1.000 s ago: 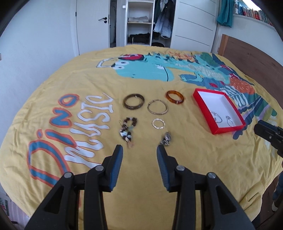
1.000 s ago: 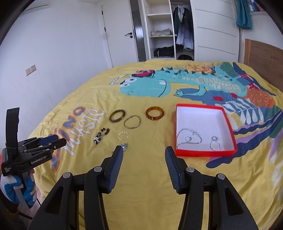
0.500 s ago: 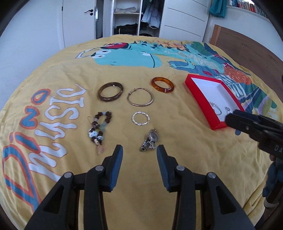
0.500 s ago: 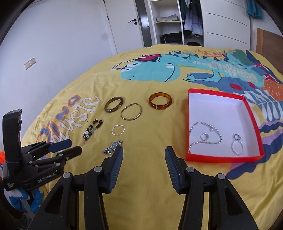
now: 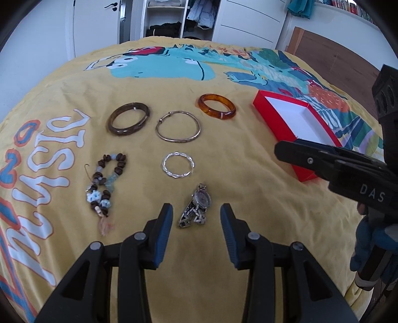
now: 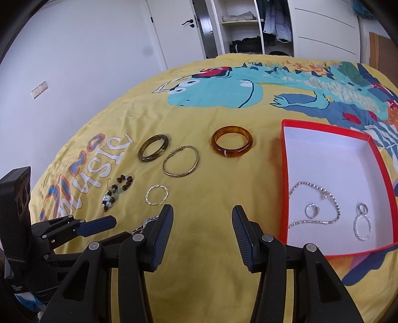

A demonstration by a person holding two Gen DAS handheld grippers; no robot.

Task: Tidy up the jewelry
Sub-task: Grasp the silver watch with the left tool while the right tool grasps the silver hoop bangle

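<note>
Jewelry lies on the yellow bedspread. A silver watch (image 5: 197,208) lies between the open fingers of my left gripper (image 5: 196,211), which is low over it. Beyond it are a twisted silver ring bracelet (image 5: 178,168), a beaded bracelet (image 5: 105,183), a dark bangle (image 5: 128,121), a thin gold bangle (image 5: 178,130) and an amber bangle (image 5: 216,106). The red box (image 6: 375,159) holds a silver chain (image 6: 316,202) and earrings (image 6: 362,222). My right gripper (image 6: 202,213) is open and empty over bare bedspread left of the box.
The bed (image 5: 248,154) carries a dinosaur print and lettering. A wooden headboard (image 5: 330,54) stands at the right. An open wardrobe (image 5: 171,18) and a door (image 5: 97,22) lie beyond the bed's far end.
Both grippers have moved forward and down toward the bedspread. My left gripper now straddles the watch. My right gripper has come closer to the red box.
</note>
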